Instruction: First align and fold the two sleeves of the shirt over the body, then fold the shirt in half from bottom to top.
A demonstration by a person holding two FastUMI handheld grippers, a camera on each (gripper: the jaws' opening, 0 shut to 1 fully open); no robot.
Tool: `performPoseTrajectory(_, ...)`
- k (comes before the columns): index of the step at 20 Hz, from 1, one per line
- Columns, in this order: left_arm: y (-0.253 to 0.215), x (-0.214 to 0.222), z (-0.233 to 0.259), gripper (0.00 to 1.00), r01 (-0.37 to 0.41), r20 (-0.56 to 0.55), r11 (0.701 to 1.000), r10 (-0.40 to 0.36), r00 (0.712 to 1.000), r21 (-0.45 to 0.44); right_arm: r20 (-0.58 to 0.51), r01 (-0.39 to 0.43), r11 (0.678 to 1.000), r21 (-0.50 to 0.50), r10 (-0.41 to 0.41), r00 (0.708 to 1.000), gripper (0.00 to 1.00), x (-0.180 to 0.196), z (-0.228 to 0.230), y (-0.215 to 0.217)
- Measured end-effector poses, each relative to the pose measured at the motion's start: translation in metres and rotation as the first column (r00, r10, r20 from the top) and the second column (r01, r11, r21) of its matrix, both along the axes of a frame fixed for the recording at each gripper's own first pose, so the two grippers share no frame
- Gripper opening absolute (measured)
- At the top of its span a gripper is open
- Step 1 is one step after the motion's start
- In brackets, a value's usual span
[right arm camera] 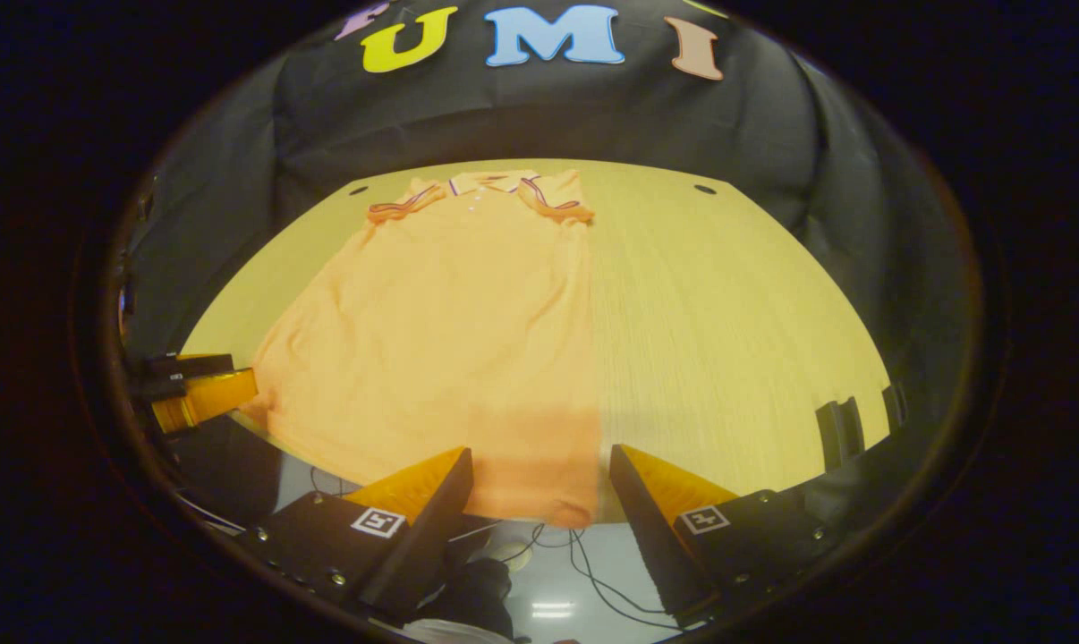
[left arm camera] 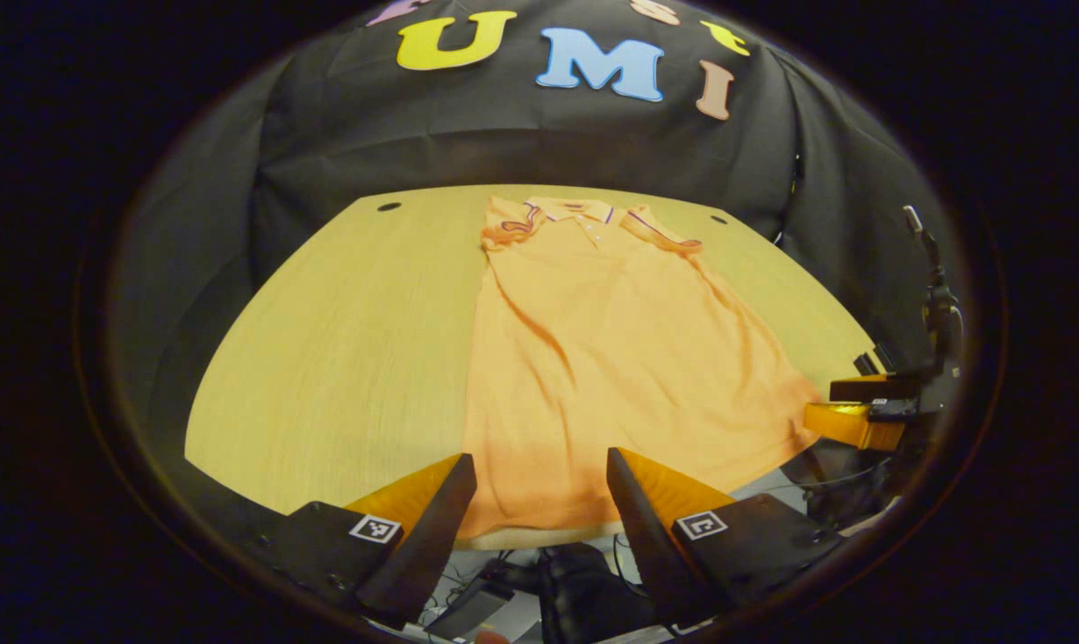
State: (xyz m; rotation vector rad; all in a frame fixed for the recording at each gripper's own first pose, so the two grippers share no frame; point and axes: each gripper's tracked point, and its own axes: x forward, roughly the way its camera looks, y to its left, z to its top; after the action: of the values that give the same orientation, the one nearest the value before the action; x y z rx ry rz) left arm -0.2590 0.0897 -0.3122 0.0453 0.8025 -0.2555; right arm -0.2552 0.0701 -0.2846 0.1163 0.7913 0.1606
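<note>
An orange polo shirt [left arm camera: 611, 358] lies flat on the wooden table [left arm camera: 343, 358], collar at the far edge, both short sleeves folded in over the chest, hem hanging slightly over the near edge. My left gripper [left arm camera: 539, 474] stands open just above the hem's left corner, with cloth showing between its fingers but not pinched. In the right gripper view the same shirt [right arm camera: 450, 340] fills the left half of the table [right arm camera: 727, 340], and my right gripper [right arm camera: 539, 470] stands open over the hem's right corner. Each gripper appears far off in the other's view: the right gripper [left arm camera: 862, 407], the left gripper [right arm camera: 195, 385].
Black cloth walls the booth behind the table. Two small dark holes [left arm camera: 388, 207] [left arm camera: 718, 219] sit near the table's far corners. Cables and dark gear [right arm camera: 584, 555] lie on the floor below the near edge. A black stand [left arm camera: 938, 304] rises at the right.
</note>
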Motion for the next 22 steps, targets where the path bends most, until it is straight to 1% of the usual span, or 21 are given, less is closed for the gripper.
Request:
performPoseTrajectory(1, 0.000, -0.004, -0.002, 0.95, -0.001, -0.005, 1.000, 0.001, 1.000, -0.004, -0.005, 0.005, 1.000, 0.001, -0.005, 1.000, 0.95, -0.001, -0.004, 0.000)
performPoseTrajectory(4, -0.002, -0.005, -0.012, 0.96, -0.005, -0.006, 1.000, 0.005, 1.000, -0.005, -0.019, 0.006, 1.000, -0.004, -0.006, 1.000, 0.95, -0.006, -0.013, 0.001)
performPoseTrajectory(7, -0.002, -0.006, -0.021, 0.95, -0.001, -0.007, 1.000, 0.001, 1.000, 0.011, -0.025, 0.001, 1.000, -0.017, -0.001, 1.000, 0.95, -0.009, -0.019, 0.000)
performPoseTrajectory(10, -0.002, -0.004, -0.026, 0.94, 0.005, 0.006, 0.999, -0.005, 1.000, 0.036, -0.020, 0.010, 1.000, -0.003, -0.010, 1.000, 0.96, -0.009, -0.020, 0.001)
performPoseTrajectory(12, -0.002, -0.003, -0.028, 0.95, 0.009, 0.010, 0.998, -0.010, 1.000, 0.064, -0.019, -0.002, 1.000, -0.003, 0.002, 1.000, 0.95, -0.009, -0.021, 0.003)
performPoseTrajectory(13, -0.001, -0.002, -0.031, 0.95, 0.013, 0.016, 0.996, -0.014, 1.000, 0.085, -0.019, -0.004, 1.000, 0.002, 0.004, 1.000, 0.86, -0.008, -0.022, 0.005)
performPoseTrajectory(14, 0.002, 0.000, -0.031, 0.82, 0.010, 0.023, 0.994, -0.012, 1.000, 0.108, -0.017, 0.003, 1.000, 0.009, -0.003, 1.000, 0.75, -0.005, -0.021, 0.006)
performPoseTrajectory(15, -0.001, 0.001, -0.031, 0.68, 0.019, 0.029, 0.994, -0.022, 0.999, 0.106, -0.021, 0.012, 1.000, 0.017, -0.011, 1.000, 0.53, -0.004, -0.022, 0.006)
performPoseTrajectory(16, -0.003, 0.000, -0.031, 0.55, 0.027, 0.029, 0.995, -0.030, 0.999, 0.099, -0.024, 0.024, 0.999, 0.028, -0.023, 0.999, 0.45, -0.002, -0.023, 0.005)
performPoseTrajectory(17, -0.001, 0.002, -0.032, 0.41, 0.016, 0.031, 0.995, -0.019, 0.999, 0.098, -0.029, 0.047, 0.998, 0.051, -0.046, 0.999, 0.24, -0.002, -0.023, 0.005)
performPoseTrajectory(18, -0.001, 0.003, -0.031, 0.28, 0.005, 0.033, 0.996, -0.008, 0.999, 0.090, -0.034, 0.061, 0.996, 0.072, -0.059, 0.998, 0.18, -0.001, -0.023, 0.005)
performPoseTrajectory(19, -0.001, 0.003, -0.032, 0.12, -0.006, 0.029, 0.996, 0.004, 1.000, 0.084, -0.031, 0.054, 0.995, 0.081, -0.052, 0.998, 0.16, -0.001, -0.023, 0.007)
performPoseTrajectory(20, -0.003, 0.003, -0.032, 0.11, -0.009, 0.025, 0.997, 0.007, 1.000, 0.076, -0.038, 0.071, 0.992, 0.105, -0.067, 0.997, 0.16, -0.005, -0.020, 0.009)
performPoseTrajectory(21, -0.004, 0.004, -0.030, 0.11, -0.021, 0.027, 0.997, 0.019, 0.999, 0.073, -0.035, 0.060, 0.991, 0.123, -0.056, 0.998, 0.04, -0.002, -0.022, 0.009)
performPoseTrajectory(22, -0.005, 0.002, -0.030, 0.06, -0.023, 0.022, 0.997, 0.022, 1.000, 0.071, -0.031, 0.046, 0.990, 0.134, -0.042, 0.999, 0.03, -0.002, -0.022, 0.011)
